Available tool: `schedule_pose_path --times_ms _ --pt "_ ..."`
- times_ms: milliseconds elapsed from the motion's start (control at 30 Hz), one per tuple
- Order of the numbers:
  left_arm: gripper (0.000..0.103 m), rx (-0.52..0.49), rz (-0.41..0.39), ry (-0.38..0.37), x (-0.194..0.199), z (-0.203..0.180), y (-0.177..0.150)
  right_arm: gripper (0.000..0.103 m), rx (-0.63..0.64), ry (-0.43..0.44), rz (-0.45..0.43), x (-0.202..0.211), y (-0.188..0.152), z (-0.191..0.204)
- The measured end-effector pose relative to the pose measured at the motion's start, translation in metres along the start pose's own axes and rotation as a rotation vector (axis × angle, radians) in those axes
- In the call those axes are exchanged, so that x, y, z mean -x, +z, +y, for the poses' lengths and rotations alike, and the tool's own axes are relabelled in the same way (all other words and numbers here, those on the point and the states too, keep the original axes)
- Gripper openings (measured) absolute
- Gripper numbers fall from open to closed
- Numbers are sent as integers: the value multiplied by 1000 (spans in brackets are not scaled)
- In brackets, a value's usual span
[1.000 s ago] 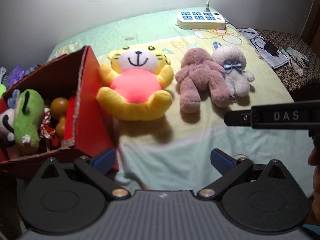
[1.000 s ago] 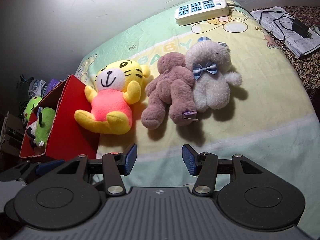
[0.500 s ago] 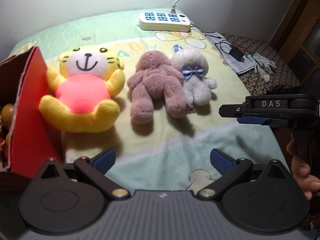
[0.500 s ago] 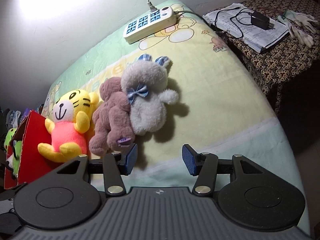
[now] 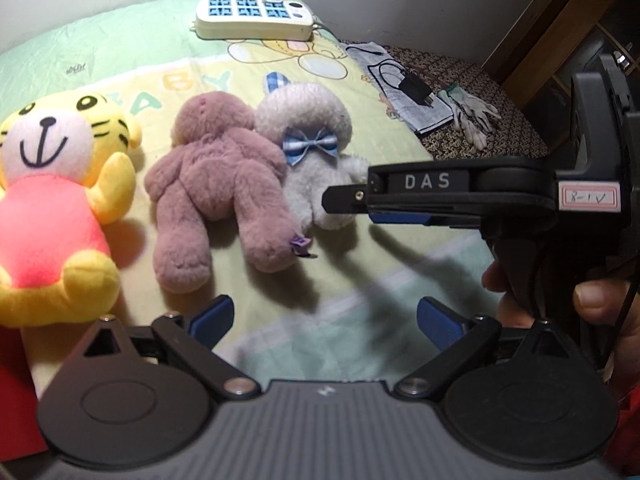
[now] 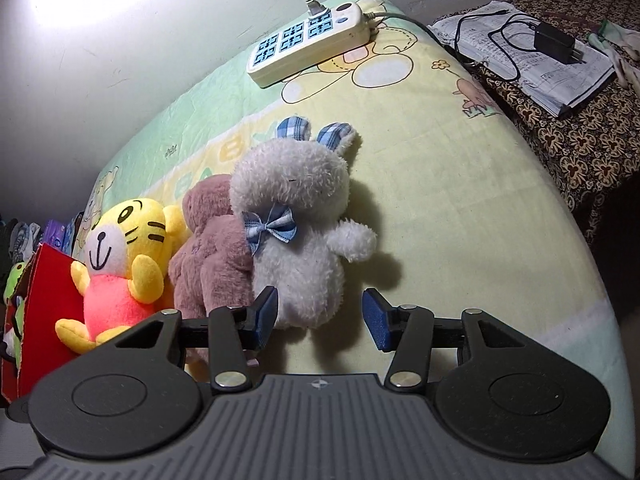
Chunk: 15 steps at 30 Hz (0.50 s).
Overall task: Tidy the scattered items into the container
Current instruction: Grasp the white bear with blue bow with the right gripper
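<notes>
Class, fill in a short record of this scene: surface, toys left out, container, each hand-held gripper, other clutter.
surface: green and yellow blanket
toys left out: yellow tiger, brown bear, white bunny, lying side by side
container: red box, left of the tiger, toys already inside
left hand-held gripper: closing, nothing between fingers
right hand-held gripper: closing, at the bunny's feet, not gripping
other clutter: power strip

Three plush toys (image 5: 216, 184), one power strip (image 5: 254, 20), one charger (image 5: 416, 90), one red box (image 6: 44, 304).

Dim room, wall glare; fisheye-bent edges
</notes>
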<state>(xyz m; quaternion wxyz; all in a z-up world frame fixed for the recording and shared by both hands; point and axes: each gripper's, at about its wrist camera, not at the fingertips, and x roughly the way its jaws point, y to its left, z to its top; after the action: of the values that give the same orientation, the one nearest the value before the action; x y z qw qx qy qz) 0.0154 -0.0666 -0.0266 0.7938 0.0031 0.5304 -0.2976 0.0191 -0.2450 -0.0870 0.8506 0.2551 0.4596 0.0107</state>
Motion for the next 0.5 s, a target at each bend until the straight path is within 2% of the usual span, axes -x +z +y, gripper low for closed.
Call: schedule_pose_path --times_ms 67,100,300,500 --pt "98 14 7 -13 -2 5 2 46 3 14 16 -8 5 2" --pt "98 18 6 -17 -2 6 2 39 3 22 23 -11 7 3" --pt "98 36 0 -34 -4 10 3 31 13 43 43 -11 10 1" --pt "98 11 -12 -54 4 3 0 29 6 44 67 14 0 -15"
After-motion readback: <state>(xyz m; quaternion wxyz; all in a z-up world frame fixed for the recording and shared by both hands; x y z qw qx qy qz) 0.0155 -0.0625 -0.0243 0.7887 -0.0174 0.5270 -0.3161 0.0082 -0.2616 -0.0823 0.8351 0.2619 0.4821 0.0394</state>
